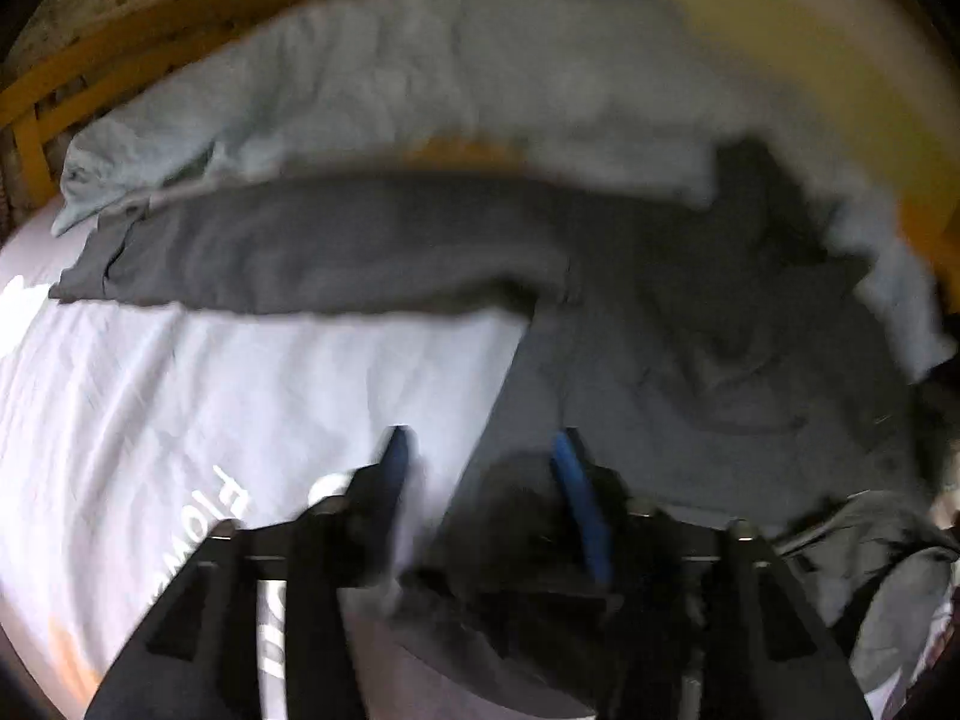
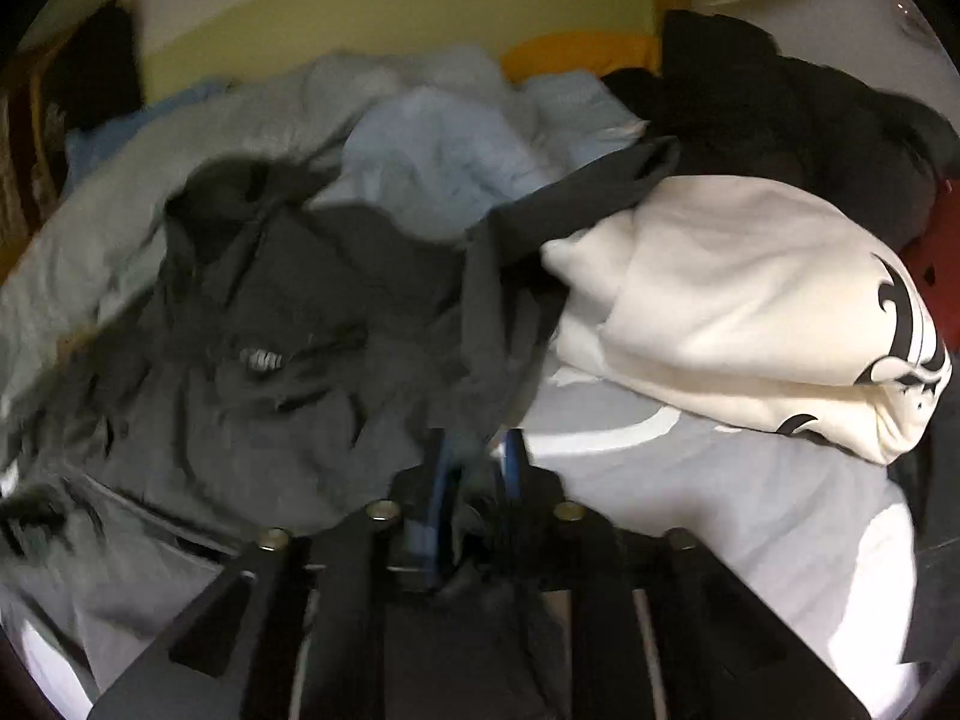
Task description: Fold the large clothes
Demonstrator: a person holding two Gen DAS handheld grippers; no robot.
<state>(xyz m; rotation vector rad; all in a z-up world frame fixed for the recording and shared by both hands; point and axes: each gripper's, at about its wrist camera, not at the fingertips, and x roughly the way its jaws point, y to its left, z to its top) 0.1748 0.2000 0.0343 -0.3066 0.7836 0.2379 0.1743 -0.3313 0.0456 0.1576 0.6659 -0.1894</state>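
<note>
A dark grey jacket (image 1: 690, 348) lies spread on the bed, one sleeve (image 1: 312, 246) stretched out to the left. My left gripper (image 1: 480, 450) is open above the jacket's left edge, its blue fingertips wide apart and nothing between them. In the right wrist view the same jacket (image 2: 270, 324) lies crumpled at the left, a small white logo on it. My right gripper (image 2: 474, 450) is shut on a fold of the jacket's dark grey cloth (image 2: 492, 312), which runs up from the fingers.
The bed has a white and grey sheet (image 1: 210, 408) with printed letters. A pale grey-blue garment (image 1: 420, 78) lies behind the jacket. A cream sweatshirt with a black print (image 2: 750, 312), a black clothes pile (image 2: 780, 120) and a light blue garment (image 2: 438, 162) lie at the back right.
</note>
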